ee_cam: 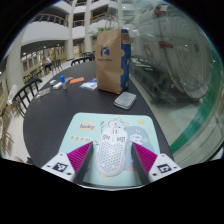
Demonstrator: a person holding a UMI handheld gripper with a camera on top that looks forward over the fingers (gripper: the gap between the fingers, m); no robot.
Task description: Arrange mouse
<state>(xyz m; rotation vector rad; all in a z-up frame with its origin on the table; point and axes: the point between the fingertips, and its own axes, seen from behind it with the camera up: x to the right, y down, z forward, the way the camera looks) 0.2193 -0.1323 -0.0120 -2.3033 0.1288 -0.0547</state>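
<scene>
A white mouse (113, 152) with a honeycomb shell sits between my two fingers, over a pale blue mouse mat (84, 127) printed with cartoon figures. My gripper (113, 158) is shut on the mouse: the magenta pads (80, 157) press on its left and right sides. The mouse's rear end is hidden behind the gripper body. I cannot tell whether it rests on the mat or hangs just above it. The mat lies on a dark round table (50, 115).
A brown paper bag (110, 58) stands upright at the table's far side. A small grey flat object (125, 100) lies beyond the mat. Small items (62, 82) lie at the far left. Chairs (25, 92) ring the table.
</scene>
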